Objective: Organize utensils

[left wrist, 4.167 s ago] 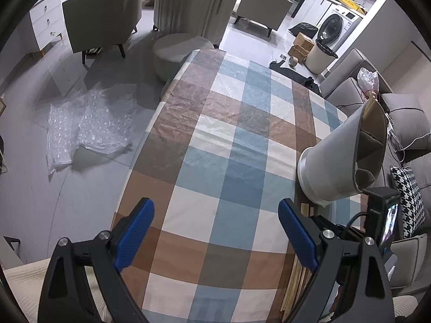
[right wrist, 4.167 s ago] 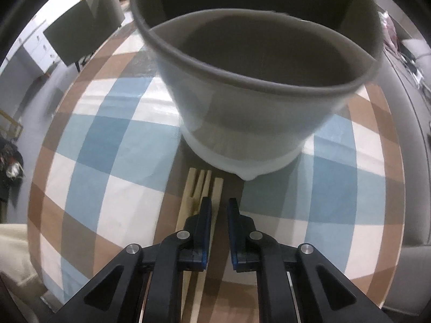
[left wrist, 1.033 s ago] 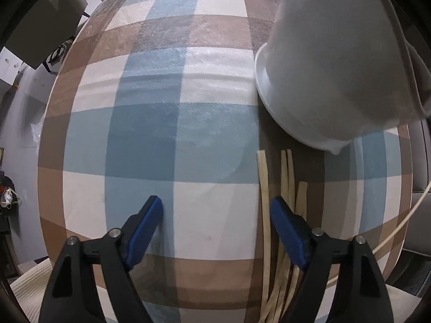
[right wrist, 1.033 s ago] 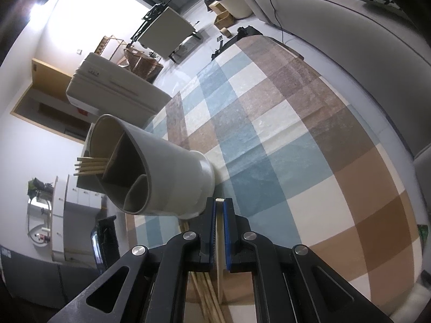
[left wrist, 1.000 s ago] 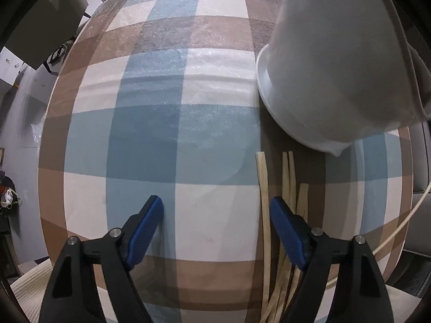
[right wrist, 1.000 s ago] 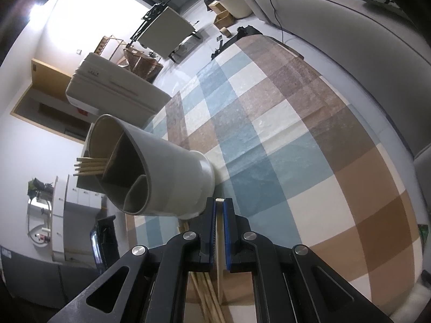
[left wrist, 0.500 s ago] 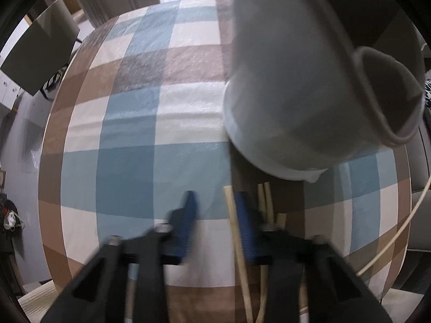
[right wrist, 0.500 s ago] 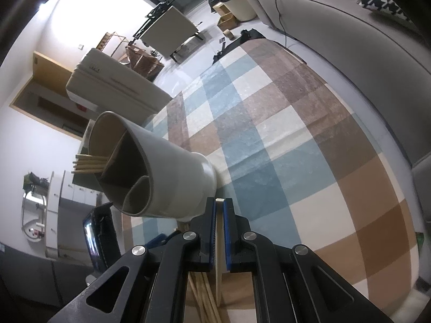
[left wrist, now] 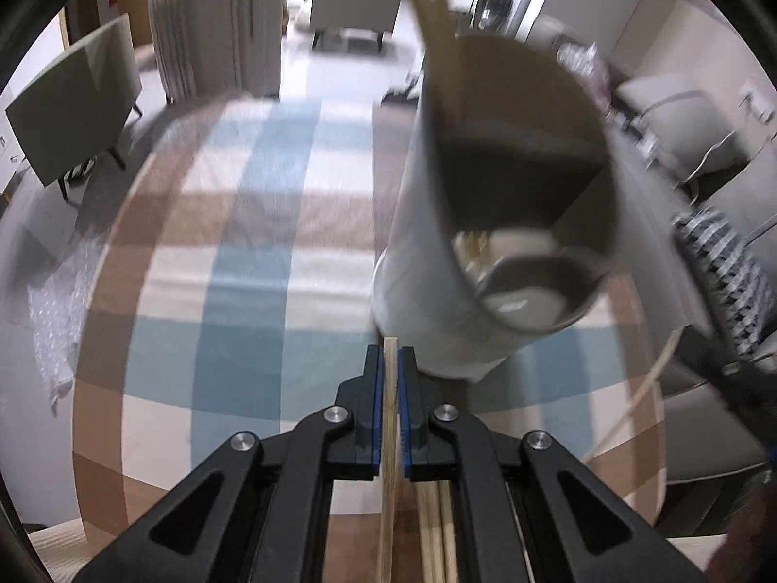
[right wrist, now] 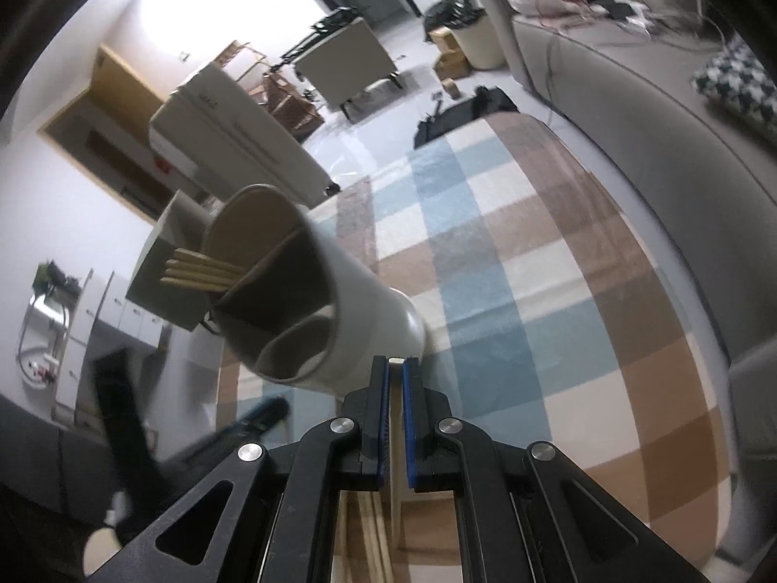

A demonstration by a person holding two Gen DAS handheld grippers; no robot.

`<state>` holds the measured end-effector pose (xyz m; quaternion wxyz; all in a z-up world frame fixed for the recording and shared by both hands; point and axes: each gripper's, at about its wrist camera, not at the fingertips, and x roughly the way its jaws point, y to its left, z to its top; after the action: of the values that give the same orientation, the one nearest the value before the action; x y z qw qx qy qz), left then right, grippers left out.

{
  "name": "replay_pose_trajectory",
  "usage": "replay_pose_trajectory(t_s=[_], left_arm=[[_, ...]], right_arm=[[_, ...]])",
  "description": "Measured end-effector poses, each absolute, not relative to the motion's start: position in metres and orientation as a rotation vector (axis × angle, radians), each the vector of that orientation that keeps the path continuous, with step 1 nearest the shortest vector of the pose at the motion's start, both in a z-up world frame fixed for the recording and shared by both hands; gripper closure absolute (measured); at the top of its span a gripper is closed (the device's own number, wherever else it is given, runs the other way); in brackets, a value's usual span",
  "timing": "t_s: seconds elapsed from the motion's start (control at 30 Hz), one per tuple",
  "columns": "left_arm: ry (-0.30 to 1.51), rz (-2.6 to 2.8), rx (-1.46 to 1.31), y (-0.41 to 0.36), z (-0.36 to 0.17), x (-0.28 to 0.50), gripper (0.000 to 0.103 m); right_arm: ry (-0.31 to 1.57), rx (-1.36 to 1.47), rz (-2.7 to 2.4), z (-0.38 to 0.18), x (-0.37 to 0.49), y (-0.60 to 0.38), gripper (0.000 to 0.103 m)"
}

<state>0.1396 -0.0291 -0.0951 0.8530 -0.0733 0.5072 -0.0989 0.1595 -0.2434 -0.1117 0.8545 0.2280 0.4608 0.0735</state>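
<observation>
We hold two grippers over a table with a checked cloth (left wrist: pixel 243 291) in blue, brown and white. Our left gripper (left wrist: pixel 390 364) is clenched on a thin wooden stick (left wrist: pixel 388 437), which runs straight between the blue pads (left wrist: pixel 374 413) and juts a little past their tips. Under that gripper, more sticks (left wrist: pixel 437 534) lie on the cloth, side by side. Just ahead and to the right stands a white holder (left wrist: pixel 437 291), its inside split by dark dividers; this view is blurred, so we cannot tell what lies in each part. Our right gripper (right wrist: pixel 396 374) is also clamped, on a pale stick (right wrist: pixel 396 418) whose end shows at the fingertips. In that view the holder (right wrist: pixel 359 311) sits just left of the fingertips on the cloth (right wrist: pixel 534 291), and several sticks (right wrist: pixel 199 269) poke out of its far compartment. A few loose sticks (right wrist: pixel 374 534) show below the right gripper on the table.
</observation>
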Motion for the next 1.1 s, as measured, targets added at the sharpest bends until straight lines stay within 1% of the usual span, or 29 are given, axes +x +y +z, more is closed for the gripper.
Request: replay_pose_trajectory(t_s=[0.1, 0.13, 0.23, 0.33, 0.43, 0.57, 0.6, 0.7, 0.83, 0.97, 1.03, 1.1], left_arm=[[1.003, -0.238, -0.172, -0.025, -0.074, 0.128, 0.102], [0.986, -0.242, -0.176, -0.026, -0.071, 0.124, 0.102], [0.926, -0.258, -0.172, -0.022, -0.054, 0.11, 0.102], [0.887, -0.268, -0.179, -0.017, -0.057, 0.102, 0.102], [0.879, -0.258, -0.196, -0.01, -0.052, 0.1, 0.102], [0.884, -0.234, -0.201, 0.0, -0.043, 0.092, 0.102], [0.881, -0.235, -0.21, 0.003, -0.04, 0.089, 0.102], [0.898, -0.227, -0.25, 0.016, -0.043, 0.087, 0.102], [0.935, -0.208, -0.3, 0.033, -0.054, 0.092, 0.102], [0.957, -0.201, -0.372, 0.047, -0.059, 0.102, 0.102], [0.948, -0.202, -0.382, 0.05, -0.056, 0.106, 0.102], [0.934, -0.205, -0.385, 0.055, -0.053, 0.108, 0.102]], right_arm=[[0.939, 0.433, 0.178, -0.104, 0.153, -0.235, 0.099], [0.929, 0.415, 0.185, -0.101, 0.149, -0.231, 0.103], [0.903, 0.371, 0.204, -0.093, 0.142, -0.223, 0.103], [0.876, 0.331, 0.224, -0.087, 0.134, -0.214, 0.103], [0.876, 0.31, 0.244, -0.085, 0.128, -0.206, 0.103], [0.894, 0.352, 0.247, -0.091, 0.125, -0.211, 0.103], [0.91, 0.354, 0.233, -0.094, 0.125, -0.213, 0.101], [1.021, 0.361, 0.22, -0.116, 0.133, -0.216, 0.1], [1.219, 0.334, 0.225, -0.168, 0.141, -0.209, 0.099], [1.337, 0.288, 0.259, -0.203, 0.14, -0.194, 0.097], [1.364, 0.191, 0.268, -0.211, 0.138, -0.179, 0.096], [1.364, 0.037, 0.304, -0.211, 0.135, -0.161, 0.091]])
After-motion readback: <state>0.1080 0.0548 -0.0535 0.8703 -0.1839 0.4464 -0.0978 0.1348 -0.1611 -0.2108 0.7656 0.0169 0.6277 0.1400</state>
